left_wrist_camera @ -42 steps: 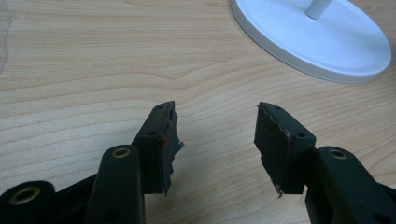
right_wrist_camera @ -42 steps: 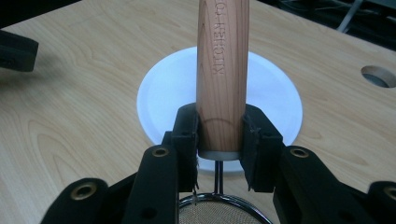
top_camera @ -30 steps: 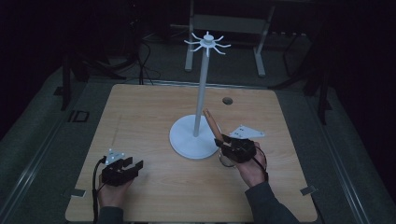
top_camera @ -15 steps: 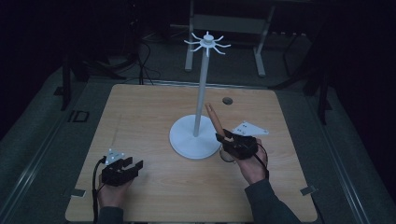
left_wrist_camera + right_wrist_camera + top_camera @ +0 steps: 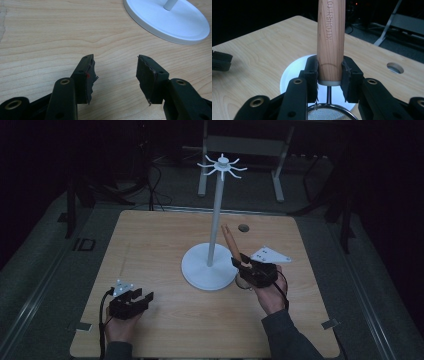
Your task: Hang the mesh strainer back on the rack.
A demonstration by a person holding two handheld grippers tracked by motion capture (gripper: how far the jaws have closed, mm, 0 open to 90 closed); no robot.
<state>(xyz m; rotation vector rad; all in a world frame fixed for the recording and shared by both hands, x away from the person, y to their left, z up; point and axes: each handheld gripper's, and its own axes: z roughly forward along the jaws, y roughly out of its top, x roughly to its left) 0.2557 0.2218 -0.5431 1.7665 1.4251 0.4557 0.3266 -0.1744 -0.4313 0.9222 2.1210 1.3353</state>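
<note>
**Inspector A:** Right claw: status?

**Inspector B:** Clamped on the wooden handle of a strainer. In the right gripper view both pads press the handle's lower end from either side, just above a pale collar. A thin metal stem runs down from the collar to the mesh bowl, which hangs below the jaws at the bottom edge of that view. The handle stands close to upright and bears stamped lettering, of which "KITCHEN" is legible.

**Inspector A:** Location of the strainer on the desk?

**Inspector B:** In the high view the right claw holds it at the right-hand rim of the white stand's round base. The handle rises beside the stand's pole, leaning slightly, apart from it. The bowl sits low at the base's edge; whether it touches the desk or the base I cannot tell.

**Inspector A:** Left claw?

**Inspector B:** Jaws spread, nothing between them. The left gripper view shows the left claw above bare wood, with the base off to the upper right. In the high view it is at the near left of the desk, well apart from the stand.

**Inspector A:** Other items?

**Inspector B:** The hook crown at the top of the pole carries nothing. A round hole lies in the desk beyond the stand.
</note>
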